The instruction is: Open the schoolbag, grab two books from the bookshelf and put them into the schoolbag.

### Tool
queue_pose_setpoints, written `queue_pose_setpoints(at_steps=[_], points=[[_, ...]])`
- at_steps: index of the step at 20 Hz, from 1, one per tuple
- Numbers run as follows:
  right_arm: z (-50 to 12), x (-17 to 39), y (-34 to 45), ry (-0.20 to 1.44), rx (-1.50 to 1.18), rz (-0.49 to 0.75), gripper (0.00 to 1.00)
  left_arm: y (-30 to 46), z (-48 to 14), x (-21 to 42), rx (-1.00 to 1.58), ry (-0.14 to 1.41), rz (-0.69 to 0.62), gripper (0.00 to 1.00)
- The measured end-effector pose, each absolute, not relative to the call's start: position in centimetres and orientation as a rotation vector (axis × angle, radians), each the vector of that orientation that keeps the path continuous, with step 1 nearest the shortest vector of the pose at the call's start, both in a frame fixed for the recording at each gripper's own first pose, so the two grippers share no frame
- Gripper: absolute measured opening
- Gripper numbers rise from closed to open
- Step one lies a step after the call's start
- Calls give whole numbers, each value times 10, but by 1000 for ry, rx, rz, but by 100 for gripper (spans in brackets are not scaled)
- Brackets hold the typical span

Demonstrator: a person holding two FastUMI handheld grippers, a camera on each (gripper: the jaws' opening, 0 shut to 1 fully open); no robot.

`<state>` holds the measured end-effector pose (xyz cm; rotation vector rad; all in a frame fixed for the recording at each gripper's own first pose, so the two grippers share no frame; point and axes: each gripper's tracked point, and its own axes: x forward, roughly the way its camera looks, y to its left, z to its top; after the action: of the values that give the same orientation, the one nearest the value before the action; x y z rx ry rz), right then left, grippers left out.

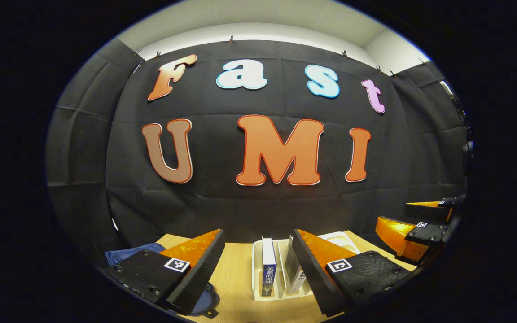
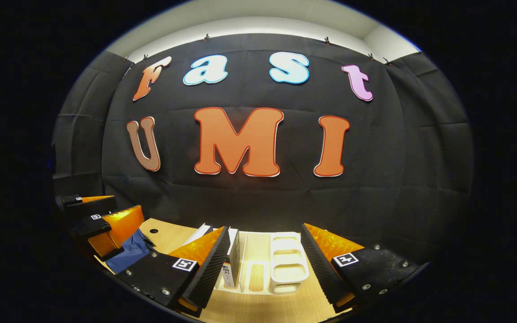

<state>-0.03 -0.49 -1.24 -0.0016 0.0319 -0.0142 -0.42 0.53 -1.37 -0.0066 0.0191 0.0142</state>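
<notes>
Both grippers hang above the table, empty, jaws apart: left gripper (image 1: 258,269); right gripper (image 2: 265,264); beyond their tips the white rack (image 2: 287,264) holds two upright books (image 1: 268,267); left of the rack lies the blue bag (image 2: 130,251), whether open I cannot tell; I judge nothing is packed and every step is left.

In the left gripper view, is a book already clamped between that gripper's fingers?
No. The left gripper stands open above the table, and the books stand upright in the white rack beyond, untouched.
</notes>
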Motion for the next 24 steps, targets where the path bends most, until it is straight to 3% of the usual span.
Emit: queue_pose_setpoints(at_steps=[11, 20, 24], points=[[-16, 3, -1, 37, -5, -3, 94, 32, -8, -7, -11, -27, 55, 95], [20, 3, -6, -38, -20, -17, 94, 54, 44, -14, -24, -137, 76, 94], [16, 2, -5, -41, -28, -18, 94, 53, 33, -16, -49, -121, 56, 94]])
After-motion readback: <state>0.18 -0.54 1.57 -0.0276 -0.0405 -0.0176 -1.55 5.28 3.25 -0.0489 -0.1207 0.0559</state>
